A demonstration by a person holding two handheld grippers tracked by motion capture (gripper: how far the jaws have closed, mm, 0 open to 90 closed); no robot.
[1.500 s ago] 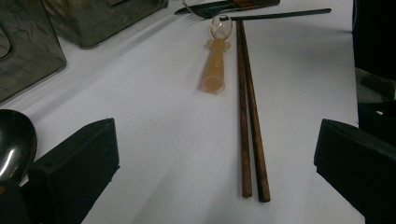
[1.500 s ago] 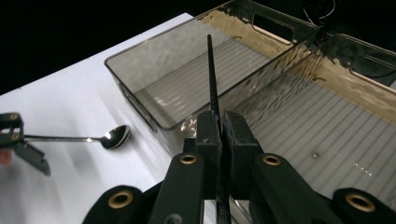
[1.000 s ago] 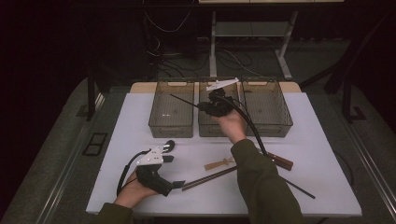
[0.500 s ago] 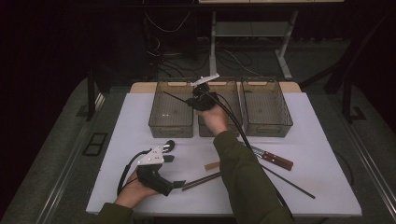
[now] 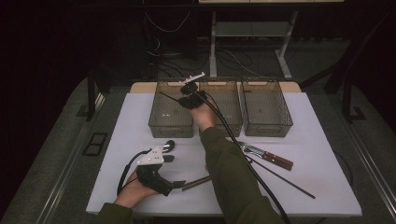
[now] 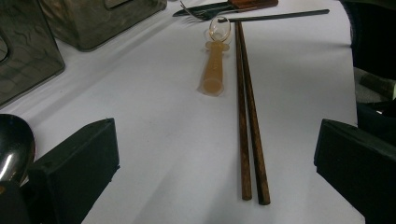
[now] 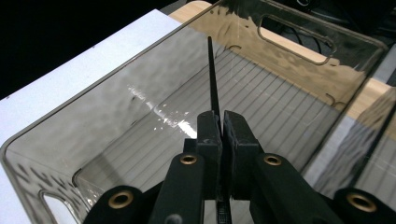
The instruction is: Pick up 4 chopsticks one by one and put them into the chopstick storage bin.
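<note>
While right gripper (image 7: 221, 122) pinches black chopstick (image 7: 213, 84), it's w/in left bin (image 7: 140, 84) walls.

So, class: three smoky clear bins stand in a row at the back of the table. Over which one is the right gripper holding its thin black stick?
The leftmost bin. The right gripper, shut on the thin black stick, hangs above it; the middle bin and right bin have nothing over them.

The right gripper (image 5: 186, 95) has travelled leftward along the far edge of the table (image 5: 140, 140), from above the middle bin (image 5: 224, 100) to above the left bin (image 5: 170, 109), sinking slightly on the way. The thin black stick (image 7: 213, 88) clamped in its jaws went with it and now hangs over the left bin's ribbed floor. The person's right forearm (image 5: 224, 158) has swung left with it.
</note>
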